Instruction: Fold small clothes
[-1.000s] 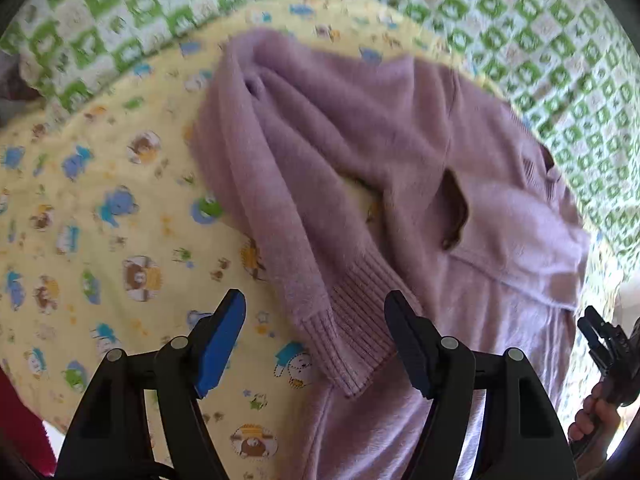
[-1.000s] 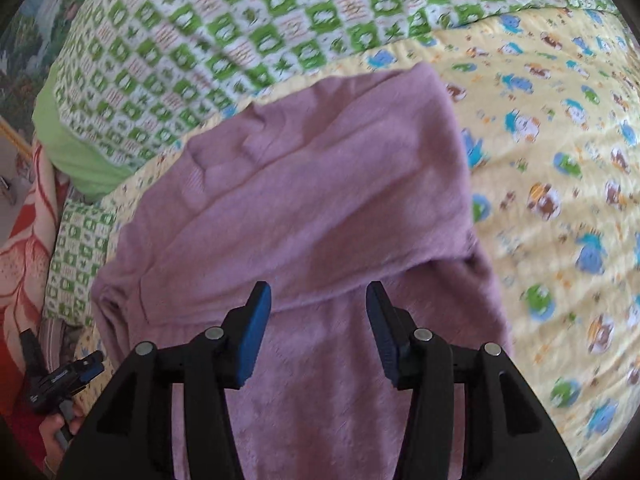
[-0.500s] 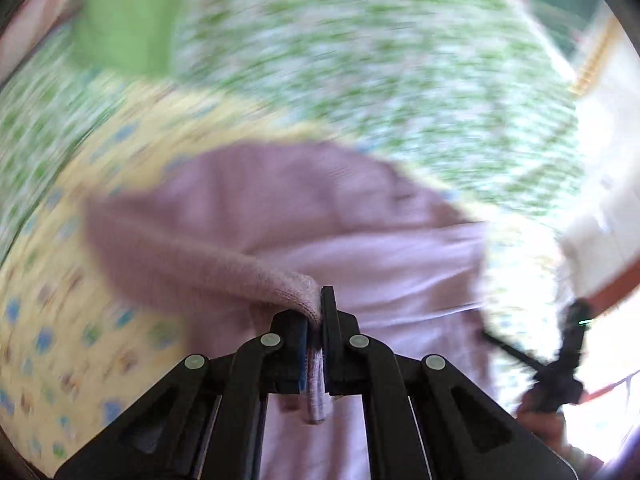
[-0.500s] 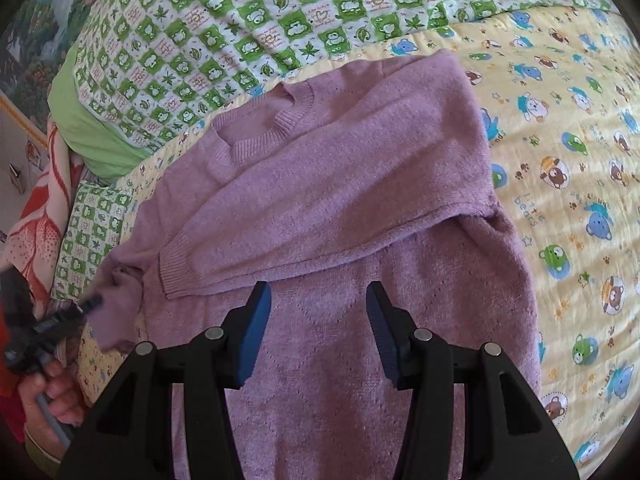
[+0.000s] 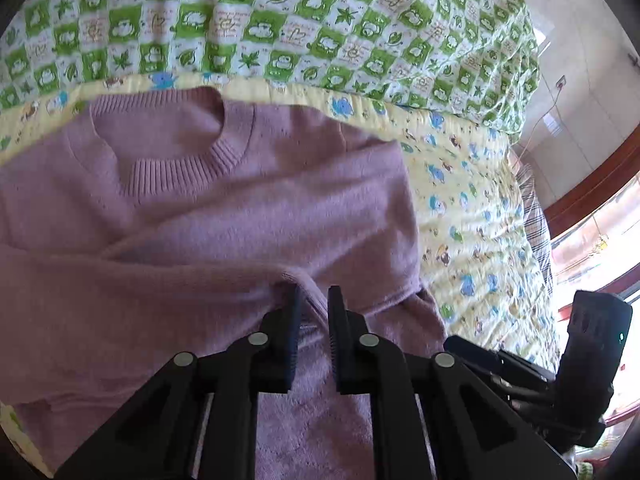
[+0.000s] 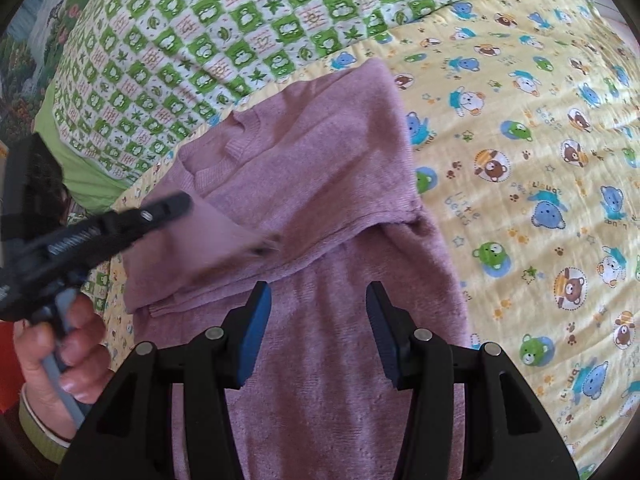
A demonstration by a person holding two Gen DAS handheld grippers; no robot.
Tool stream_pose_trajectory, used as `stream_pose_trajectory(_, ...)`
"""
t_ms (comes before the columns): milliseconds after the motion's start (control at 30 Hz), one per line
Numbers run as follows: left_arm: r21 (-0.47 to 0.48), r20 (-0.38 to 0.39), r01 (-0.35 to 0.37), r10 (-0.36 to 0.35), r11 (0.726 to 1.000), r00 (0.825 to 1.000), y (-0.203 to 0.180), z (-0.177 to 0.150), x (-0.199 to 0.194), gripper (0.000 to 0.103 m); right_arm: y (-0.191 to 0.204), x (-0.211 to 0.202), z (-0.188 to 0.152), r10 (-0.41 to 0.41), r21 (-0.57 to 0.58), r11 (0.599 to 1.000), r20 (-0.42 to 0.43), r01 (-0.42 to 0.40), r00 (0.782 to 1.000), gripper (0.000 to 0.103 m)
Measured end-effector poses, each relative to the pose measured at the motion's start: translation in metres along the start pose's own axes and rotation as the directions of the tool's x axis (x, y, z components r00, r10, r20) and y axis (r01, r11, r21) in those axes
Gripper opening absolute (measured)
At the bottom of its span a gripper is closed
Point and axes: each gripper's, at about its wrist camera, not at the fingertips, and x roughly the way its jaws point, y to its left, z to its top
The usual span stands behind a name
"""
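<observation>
Left wrist view: my left gripper [image 5: 313,304], still clenching the sleeve [image 5: 160,280], has now carried it across the sweater [image 5: 280,200] below the collar [image 5: 180,160], while my right gripper [image 6: 319,300] hangs released.

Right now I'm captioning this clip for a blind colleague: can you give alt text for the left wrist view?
The left gripper, jaws nearly closed, pinches a sleeve laid across a purple sweater on a yellow quilt. A green checked blanket lies beyond, and the right gripper shows at lower right.
</observation>
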Motion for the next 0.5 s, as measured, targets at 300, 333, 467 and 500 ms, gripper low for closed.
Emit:
stream_pose_trajectory(300,-0.039,0.091,-0.129,0.133,0.991,0.987,0.065,-0.056,-0.087,0.053,0.013,0.019,0.010,0.028,-0.089,0.996,-0.010,-0.028,1.000,0.051)
stream_pose_trajectory(333,-0.052,0.089,-0.184,0.188,0.982,0.978,0.082,-0.065,-0.094,0.053,0.019,0.023,0.012,0.026,-0.117,0.993,-0.013,-0.027,1.000,0.051)
stream_pose_trajectory(467,-0.098,0.023,-0.346,0.350,0.933,0.936,0.140,-0.093,-0.103,0.053,0.054,0.047,0.019,-0.028,-0.323,0.946,-0.018,0.021,0.999,0.068)
stream_pose_trajectory(500,-0.108,0.019,-0.371,0.375,0.923,0.927,0.153,-0.099,-0.105,0.053,0.061,0.052,0.020,-0.044,-0.369,0.929,-0.016,0.035,0.999,0.070)
